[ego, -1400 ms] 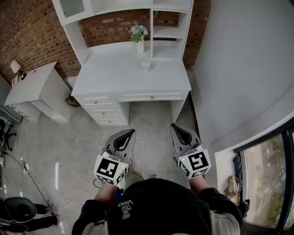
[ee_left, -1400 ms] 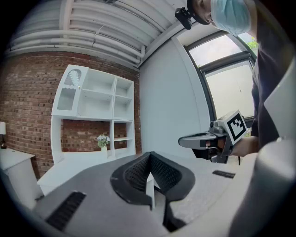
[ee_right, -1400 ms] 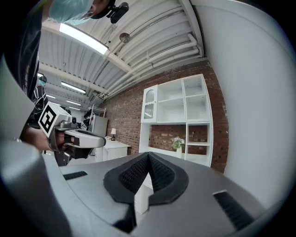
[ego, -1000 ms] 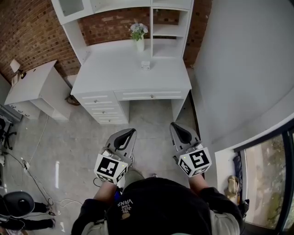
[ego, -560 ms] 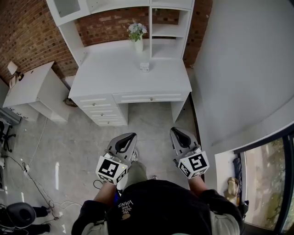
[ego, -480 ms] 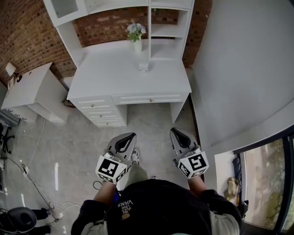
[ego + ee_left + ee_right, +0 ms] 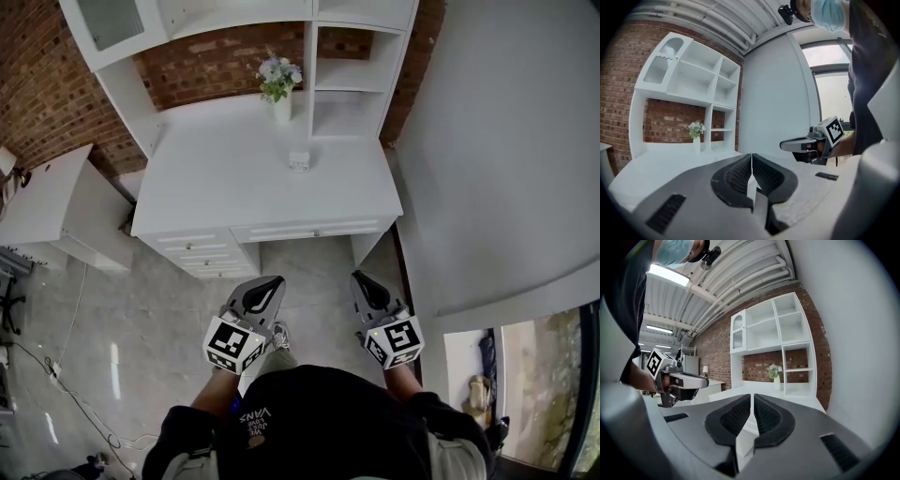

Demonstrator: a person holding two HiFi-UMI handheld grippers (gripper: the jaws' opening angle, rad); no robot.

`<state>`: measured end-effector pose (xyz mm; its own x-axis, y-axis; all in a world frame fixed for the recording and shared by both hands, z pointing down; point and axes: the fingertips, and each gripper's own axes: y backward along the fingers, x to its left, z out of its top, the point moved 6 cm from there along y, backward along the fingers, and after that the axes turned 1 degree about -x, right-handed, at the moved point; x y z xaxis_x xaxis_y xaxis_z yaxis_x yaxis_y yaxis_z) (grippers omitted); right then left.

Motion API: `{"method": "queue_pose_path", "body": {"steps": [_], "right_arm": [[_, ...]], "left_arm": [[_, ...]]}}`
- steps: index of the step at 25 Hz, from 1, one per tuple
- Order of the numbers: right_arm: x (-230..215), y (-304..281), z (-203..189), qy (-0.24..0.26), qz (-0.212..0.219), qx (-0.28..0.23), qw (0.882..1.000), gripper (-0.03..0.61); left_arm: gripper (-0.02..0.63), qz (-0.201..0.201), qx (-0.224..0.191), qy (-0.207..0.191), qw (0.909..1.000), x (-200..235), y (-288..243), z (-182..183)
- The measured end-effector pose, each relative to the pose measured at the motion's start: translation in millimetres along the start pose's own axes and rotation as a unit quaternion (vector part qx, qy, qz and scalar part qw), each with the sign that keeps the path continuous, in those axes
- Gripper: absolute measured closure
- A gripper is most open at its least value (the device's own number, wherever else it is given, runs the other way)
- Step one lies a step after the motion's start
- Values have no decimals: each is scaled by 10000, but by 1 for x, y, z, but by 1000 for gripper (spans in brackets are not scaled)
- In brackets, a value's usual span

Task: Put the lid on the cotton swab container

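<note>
Both claws are up in front of me, over the floor and well short of the white worktop (image 7: 216,187). On the left claw (image 7: 263,285) the jaws are pressed together with nothing between them, and the left gripper view shows it plainly. On the right claw (image 7: 366,281) the jaws are drawn together too, with only a thin slit between them, and they are empty. The cotton swab container (image 7: 299,160) sits on the worktop, toward its back and right of middle. It is too small for me to tell whether a lid is on it. A vase of flowers (image 7: 280,94) stands at the worktop's back edge, against the brick wall (image 7: 56,84).
</note>
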<state>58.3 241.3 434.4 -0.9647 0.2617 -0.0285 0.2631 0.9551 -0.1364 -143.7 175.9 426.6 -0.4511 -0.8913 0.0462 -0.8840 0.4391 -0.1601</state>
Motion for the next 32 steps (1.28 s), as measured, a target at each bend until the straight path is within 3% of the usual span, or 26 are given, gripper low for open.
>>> {"method": "queue_pose_path", "body": {"steps": [13,24,32], "right_arm": [[-7,-133,27,-115,-445,-181,9988,577],[-28,-188,26,-164,-631,-49,9979,577],[-74,-229,20,-141,-329,40,9994,577]], "left_arm": [[606,-516,175,-200,9983,142,-49,12],[606,-647,292,5,9975,194,-84,0],[606,-389,416,-2,9984,218,-126,-4]]}}
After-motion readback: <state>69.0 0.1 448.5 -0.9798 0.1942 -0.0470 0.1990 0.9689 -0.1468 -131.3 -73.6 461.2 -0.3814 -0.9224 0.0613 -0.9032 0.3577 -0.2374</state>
